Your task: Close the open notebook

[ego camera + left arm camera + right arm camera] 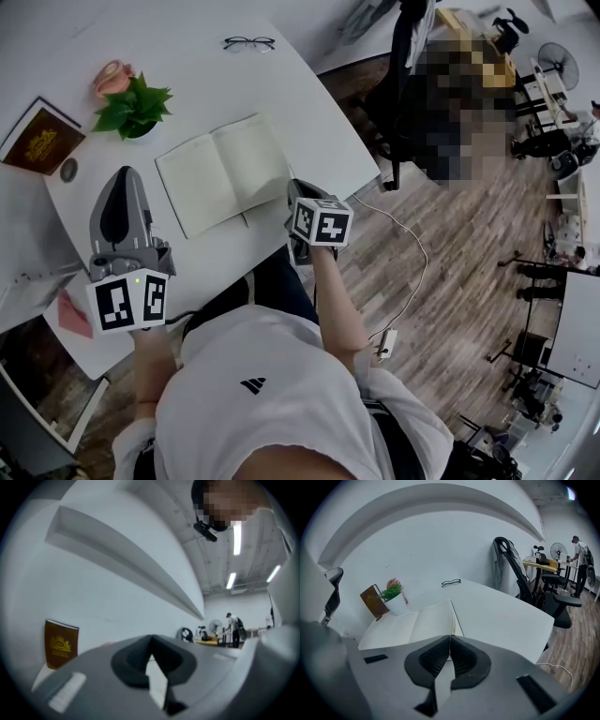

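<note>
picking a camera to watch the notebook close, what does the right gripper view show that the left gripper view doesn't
Only the right gripper view: the open notebook, potted plant, glasses, a black chair, and the right hand-held gripper with jaws closed on the notebook's near corner.
Only the left gripper view: ceiling light strips, and the left hand-held gripper with jaws together and empty.
Both: the brown book, a fan and a distant standing person.
</note>
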The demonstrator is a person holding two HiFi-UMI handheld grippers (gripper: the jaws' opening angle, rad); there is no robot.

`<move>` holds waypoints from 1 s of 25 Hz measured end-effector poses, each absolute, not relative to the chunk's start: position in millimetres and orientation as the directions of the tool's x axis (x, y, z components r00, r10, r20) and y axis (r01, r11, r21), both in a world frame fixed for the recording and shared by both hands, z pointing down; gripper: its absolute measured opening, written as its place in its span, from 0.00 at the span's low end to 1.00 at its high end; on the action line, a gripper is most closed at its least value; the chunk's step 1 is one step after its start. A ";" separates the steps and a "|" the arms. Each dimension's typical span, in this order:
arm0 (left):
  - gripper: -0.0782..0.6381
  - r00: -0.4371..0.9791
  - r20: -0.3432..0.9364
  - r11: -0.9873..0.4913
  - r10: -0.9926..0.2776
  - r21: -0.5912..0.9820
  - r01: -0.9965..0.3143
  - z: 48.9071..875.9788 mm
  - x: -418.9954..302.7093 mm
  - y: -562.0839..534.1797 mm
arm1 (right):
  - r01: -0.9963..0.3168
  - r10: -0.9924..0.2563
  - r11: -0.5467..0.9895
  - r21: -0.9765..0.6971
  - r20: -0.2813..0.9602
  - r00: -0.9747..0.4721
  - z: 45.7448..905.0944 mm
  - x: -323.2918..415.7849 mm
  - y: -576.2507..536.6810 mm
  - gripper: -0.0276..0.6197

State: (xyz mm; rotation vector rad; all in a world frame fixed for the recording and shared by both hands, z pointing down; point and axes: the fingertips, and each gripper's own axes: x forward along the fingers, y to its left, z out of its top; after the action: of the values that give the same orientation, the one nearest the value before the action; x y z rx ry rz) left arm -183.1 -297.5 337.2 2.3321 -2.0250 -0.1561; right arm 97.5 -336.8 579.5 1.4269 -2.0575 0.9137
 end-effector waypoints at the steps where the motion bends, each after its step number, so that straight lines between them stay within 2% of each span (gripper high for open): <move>1: 0.12 0.138 -0.046 -0.143 -0.989 0.102 -0.984 336.5 -182.6 -296.6 | -0.939 -0.625 0.237 -0.249 0.700 -0.344 579.0 98.4 -336.8 0.05; 9: 0.12 0.143 -0.051 -0.147 -0.988 0.094 -0.985 331.9 -180.1 -290.0 | -0.943 -0.619 0.236 -0.237 0.711 -0.333 583.0 105.1 -338.7 0.05; 18: 0.12 0.132 -0.055 -0.137 -0.990 0.097 -0.986 331.2 -183.2 -288.9 | -0.904 -0.665 0.299 -0.307 0.612 -0.428 536.7 84.4 -329.1 0.05; 25: 0.12 0.133 -0.058 -0.139 -0.989 0.097 -0.986 330.4 -183.2 -284.8 | -0.849 -0.658 0.410 -0.332 0.537 -0.528 498.2 52.8 -312.5 0.05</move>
State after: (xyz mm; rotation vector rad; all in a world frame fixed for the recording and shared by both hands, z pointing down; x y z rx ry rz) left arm -183.2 -284.8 330.4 2.3384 -2.0385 -0.1678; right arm 52.8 -312.5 498.2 1.3046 -2.3486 0.8333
